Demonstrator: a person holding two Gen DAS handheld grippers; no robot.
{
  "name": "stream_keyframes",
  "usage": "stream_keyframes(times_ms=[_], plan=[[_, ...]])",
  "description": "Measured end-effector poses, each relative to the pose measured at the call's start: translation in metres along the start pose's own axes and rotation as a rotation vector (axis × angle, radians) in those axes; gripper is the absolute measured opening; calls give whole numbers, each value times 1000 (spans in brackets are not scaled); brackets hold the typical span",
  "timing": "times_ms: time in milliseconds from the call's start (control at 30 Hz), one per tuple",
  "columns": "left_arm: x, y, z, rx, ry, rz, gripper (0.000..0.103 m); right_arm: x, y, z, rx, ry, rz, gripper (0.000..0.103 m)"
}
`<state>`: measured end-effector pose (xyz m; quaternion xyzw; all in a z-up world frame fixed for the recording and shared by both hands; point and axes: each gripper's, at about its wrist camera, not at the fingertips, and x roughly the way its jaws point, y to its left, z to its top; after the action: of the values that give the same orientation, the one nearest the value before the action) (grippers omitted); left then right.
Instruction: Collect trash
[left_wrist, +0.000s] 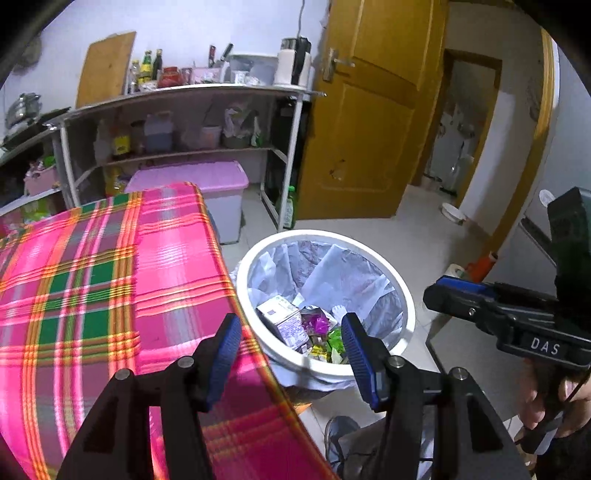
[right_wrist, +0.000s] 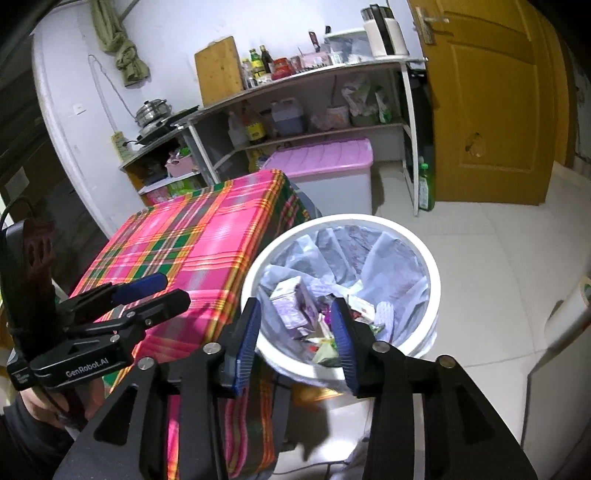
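Observation:
A white trash bin (left_wrist: 317, 235) (right_wrist: 351, 219) with a pale liner stands on the floor beside the table. Inside lie a purple carton (left_wrist: 283, 322) (right_wrist: 295, 306) and several crumpled wrappers (left_wrist: 325, 339) (right_wrist: 365, 306). My left gripper (left_wrist: 291, 343) is open with nothing between its blue pads, hovering over the table edge and the bin's near rim. My right gripper (right_wrist: 295, 332) is open above the bin, also with nothing between its pads. Each gripper shows in the other's view: the right gripper (left_wrist: 439, 291) to the right of the bin, the left gripper (right_wrist: 173, 290) over the table.
The table wears a pink plaid cloth (left_wrist: 110, 277) (right_wrist: 192, 240). Behind it stand a shelf unit (left_wrist: 177, 147) with bottles and jugs, and a pink-lidded storage box (left_wrist: 207, 177). A green bottle (left_wrist: 290, 206) stands on the floor by a yellow door (left_wrist: 369, 129). A person's hand (left_wrist: 539, 398) grips the right handle.

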<state>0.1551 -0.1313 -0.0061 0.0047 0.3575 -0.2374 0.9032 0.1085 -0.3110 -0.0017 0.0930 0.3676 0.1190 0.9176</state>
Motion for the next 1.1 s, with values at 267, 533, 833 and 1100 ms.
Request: stream_keyframes(times_ms=[267, 533, 833, 1100], plan=[[-42, 3, -16, -27, -55, 62, 56, -27, 30, -15, -66, -42, -5, 42], [-75, 5, -34, -47, -93, 120, 56, -47, 50, -31, -114, -82, -16, 43], [-100, 4, -54, -67, -114, 143, 56, -58, 66, -42, -149, -105, -15, 43], [-111, -1, -60, -62, -126, 153, 56, -60, 71, -48, -164, -100, -7, 43]])
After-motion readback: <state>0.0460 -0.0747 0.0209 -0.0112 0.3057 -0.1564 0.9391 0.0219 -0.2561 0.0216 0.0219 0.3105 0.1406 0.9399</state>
